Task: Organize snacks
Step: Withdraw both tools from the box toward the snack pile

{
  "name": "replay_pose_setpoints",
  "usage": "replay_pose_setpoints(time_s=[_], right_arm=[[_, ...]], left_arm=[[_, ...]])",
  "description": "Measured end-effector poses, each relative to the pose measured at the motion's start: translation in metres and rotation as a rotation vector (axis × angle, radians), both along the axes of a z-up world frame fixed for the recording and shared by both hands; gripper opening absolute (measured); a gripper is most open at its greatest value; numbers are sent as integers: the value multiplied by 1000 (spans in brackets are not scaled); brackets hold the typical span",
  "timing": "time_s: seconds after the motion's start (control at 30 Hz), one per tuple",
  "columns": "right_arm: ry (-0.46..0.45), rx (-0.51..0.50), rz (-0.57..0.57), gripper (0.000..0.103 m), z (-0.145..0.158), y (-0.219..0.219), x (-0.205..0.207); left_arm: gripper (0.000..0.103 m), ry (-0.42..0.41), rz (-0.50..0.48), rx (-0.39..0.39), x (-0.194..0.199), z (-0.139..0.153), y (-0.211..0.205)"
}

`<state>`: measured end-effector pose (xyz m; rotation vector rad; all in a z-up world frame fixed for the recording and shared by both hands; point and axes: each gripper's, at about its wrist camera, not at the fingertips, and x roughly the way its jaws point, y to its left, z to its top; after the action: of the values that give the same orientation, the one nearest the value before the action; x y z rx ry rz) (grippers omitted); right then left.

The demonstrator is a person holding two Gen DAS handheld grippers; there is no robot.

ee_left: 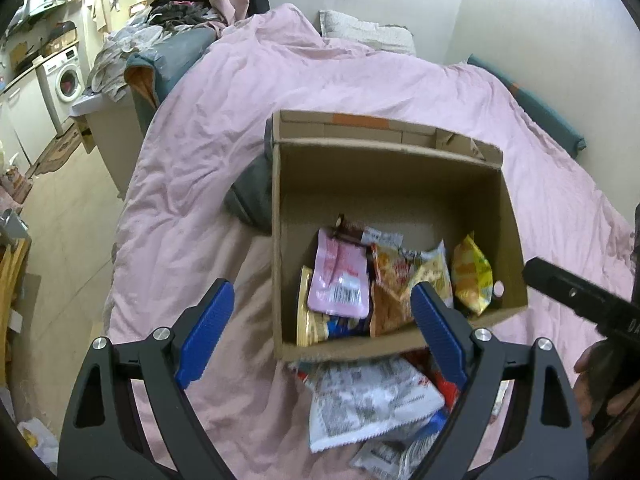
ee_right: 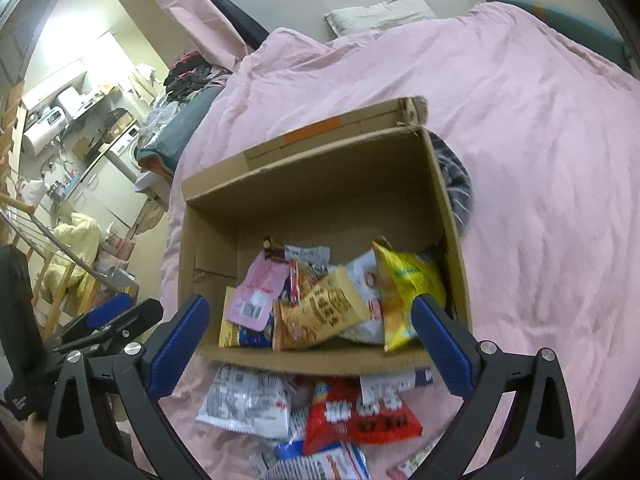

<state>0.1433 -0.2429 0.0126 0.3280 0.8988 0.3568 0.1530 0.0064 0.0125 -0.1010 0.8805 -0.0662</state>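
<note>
An open cardboard box (ee_left: pixel 400 184) (ee_right: pixel 320 184) sits on the pink bed cover. Inside lie several snack packets, among them a pink pouch (ee_left: pixel 340 276) (ee_right: pixel 260 292), an orange bag (ee_right: pixel 320 312) and a yellow bag (ee_left: pixel 472 276) (ee_right: pixel 408 284). More packets lie on the cover in front of the box: a white printed bag (ee_left: pixel 368 400) (ee_right: pixel 248 404) and a red bag (ee_right: pixel 360 416). My left gripper (ee_left: pixel 320 312) hovers open above the box's near wall, nothing between its blue pads. My right gripper (ee_right: pixel 308 328) is likewise open and empty over the near wall.
The pink bed cover (ee_left: pixel 240 120) spreads all around the box. A grey garment (ee_left: pixel 252 196) lies against the box's side. A pillow (ee_left: pixel 368 32) rests at the wall. Piled laundry (ee_left: pixel 160 36) and a washing machine (ee_left: pixel 66 76) stand off to the left, beyond the bed.
</note>
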Motion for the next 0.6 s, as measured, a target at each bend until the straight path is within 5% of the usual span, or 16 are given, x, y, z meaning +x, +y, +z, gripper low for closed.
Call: replay_pose_setpoints(time_s=[0.6], right_arm=[[69, 0, -7, 103, -13, -9, -50]], left_arm=[[88, 99, 47, -6, -55, -23, 15]])
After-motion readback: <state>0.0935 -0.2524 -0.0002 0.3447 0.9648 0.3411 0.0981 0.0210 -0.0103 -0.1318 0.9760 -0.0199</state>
